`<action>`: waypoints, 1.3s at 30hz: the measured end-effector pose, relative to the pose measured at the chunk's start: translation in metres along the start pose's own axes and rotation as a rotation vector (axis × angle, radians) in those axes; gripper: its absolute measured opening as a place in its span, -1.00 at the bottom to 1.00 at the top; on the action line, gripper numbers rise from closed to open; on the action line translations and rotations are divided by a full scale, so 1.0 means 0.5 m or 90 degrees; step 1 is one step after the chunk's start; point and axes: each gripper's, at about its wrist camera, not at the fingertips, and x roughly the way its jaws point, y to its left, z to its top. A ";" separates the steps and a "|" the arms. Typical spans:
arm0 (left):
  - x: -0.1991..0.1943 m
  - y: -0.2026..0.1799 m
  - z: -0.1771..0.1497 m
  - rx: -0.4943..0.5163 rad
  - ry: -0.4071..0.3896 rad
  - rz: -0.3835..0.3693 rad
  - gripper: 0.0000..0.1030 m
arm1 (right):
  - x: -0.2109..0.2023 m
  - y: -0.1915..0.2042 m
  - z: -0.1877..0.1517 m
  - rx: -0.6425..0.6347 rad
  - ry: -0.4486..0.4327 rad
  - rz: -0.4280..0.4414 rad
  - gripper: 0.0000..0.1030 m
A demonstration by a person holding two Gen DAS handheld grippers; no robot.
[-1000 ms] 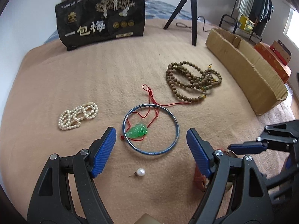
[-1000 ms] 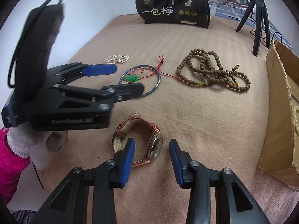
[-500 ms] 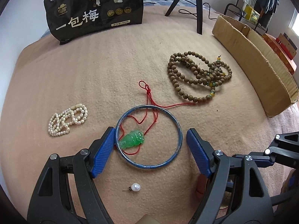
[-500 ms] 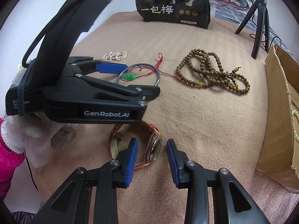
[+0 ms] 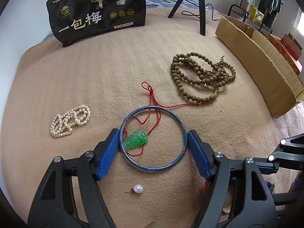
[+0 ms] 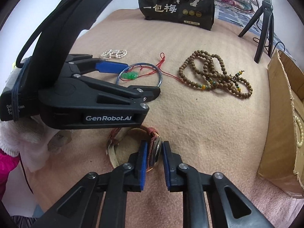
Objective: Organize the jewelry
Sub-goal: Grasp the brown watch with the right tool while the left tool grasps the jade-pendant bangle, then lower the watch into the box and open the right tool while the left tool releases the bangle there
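Note:
My left gripper (image 5: 152,142) is wide open, its blue pads touching both sides of a blue metal bangle (image 5: 179,121) lying flat on the tan blanket. Inside the bangle lies a green jade pendant (image 5: 135,140) on a red cord (image 5: 152,95). My right gripper (image 6: 154,152) is shut on a wristwatch (image 6: 154,148) with a reddish woven strap, clamping its case edge-on. A white pearl bracelet (image 5: 70,120), a brown wooden bead necklace (image 5: 201,76) and a loose pearl earring (image 5: 137,188) lie on the blanket. The bangle (image 6: 159,74) and pendant (image 6: 131,75) also show in the right wrist view.
A cardboard box (image 5: 262,60) stands at the right, holding a cream bead string (image 6: 300,131). A black snack bag (image 5: 96,13) and a black tripod (image 5: 199,1) stand at the back. The left gripper's body (image 6: 91,98) sits just left of the watch.
My left gripper moved forward until its pads flank the bangle. My right gripper closed from open onto the watch case.

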 end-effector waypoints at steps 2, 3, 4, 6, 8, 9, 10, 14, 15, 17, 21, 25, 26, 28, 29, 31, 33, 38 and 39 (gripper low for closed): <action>-0.003 0.003 0.001 -0.008 -0.003 -0.003 0.44 | -0.003 -0.003 0.000 0.004 -0.002 0.000 -0.81; -0.008 0.007 0.000 -0.014 -0.006 -0.004 0.44 | -0.003 -0.004 0.001 0.006 -0.003 0.001 -0.81; -0.013 0.011 0.000 -0.020 -0.010 -0.004 0.44 | -0.006 -0.006 0.001 0.010 -0.005 0.004 -0.81; -0.021 0.016 0.001 -0.027 -0.015 -0.005 0.44 | -0.010 -0.010 0.000 0.014 -0.009 0.005 -0.82; -0.033 0.019 0.001 -0.031 -0.019 -0.004 0.44 | -0.015 -0.014 -0.003 0.019 -0.012 0.005 -0.82; -0.039 0.021 0.000 -0.032 -0.022 -0.002 0.44 | -0.016 -0.017 -0.003 0.021 -0.013 0.006 -0.82; -0.044 0.022 0.000 -0.034 -0.024 0.000 0.44 | -0.018 -0.018 -0.004 0.023 -0.014 0.007 -0.82; -0.072 0.027 -0.003 -0.044 -0.038 0.003 0.44 | -0.037 -0.023 -0.009 0.027 -0.023 0.005 -0.82; -0.078 0.027 -0.004 -0.045 -0.041 0.003 0.44 | -0.041 -0.024 -0.010 0.027 -0.025 0.005 -0.82; -0.089 0.027 -0.006 -0.048 -0.046 0.004 0.44 | -0.051 -0.026 -0.012 0.028 -0.030 0.002 -0.82; -0.117 0.020 -0.012 -0.049 -0.056 0.005 0.44 | -0.076 -0.032 -0.019 0.033 -0.044 0.001 -0.82; -0.146 0.007 -0.014 -0.049 -0.068 0.002 0.44 | -0.104 -0.044 -0.026 0.043 -0.058 0.000 -0.82; -0.153 0.001 -0.013 -0.048 -0.072 0.001 0.44 | -0.115 -0.048 -0.028 0.045 -0.064 0.000 -0.82; -0.170 -0.011 -0.009 -0.044 -0.082 -0.002 0.44 | -0.134 -0.055 -0.033 0.049 -0.073 -0.003 -0.82; -0.174 -0.014 -0.007 -0.044 -0.085 -0.004 0.44 | -0.141 -0.061 -0.033 0.051 -0.077 -0.005 -0.82; -0.185 -0.026 0.000 -0.043 -0.093 -0.010 0.44 | -0.160 -0.072 -0.036 0.058 -0.087 -0.008 -0.82; -0.196 -0.042 0.007 -0.040 -0.101 -0.017 0.44 | -0.179 -0.085 -0.039 0.064 -0.097 -0.012 -0.82; -0.209 -0.089 0.025 -0.024 -0.115 -0.035 0.44 | -0.227 -0.127 -0.052 0.075 -0.120 -0.035 -0.82; -0.210 -0.099 0.030 -0.020 -0.117 -0.039 0.44 | -0.233 -0.134 -0.055 0.080 -0.122 -0.038 -0.82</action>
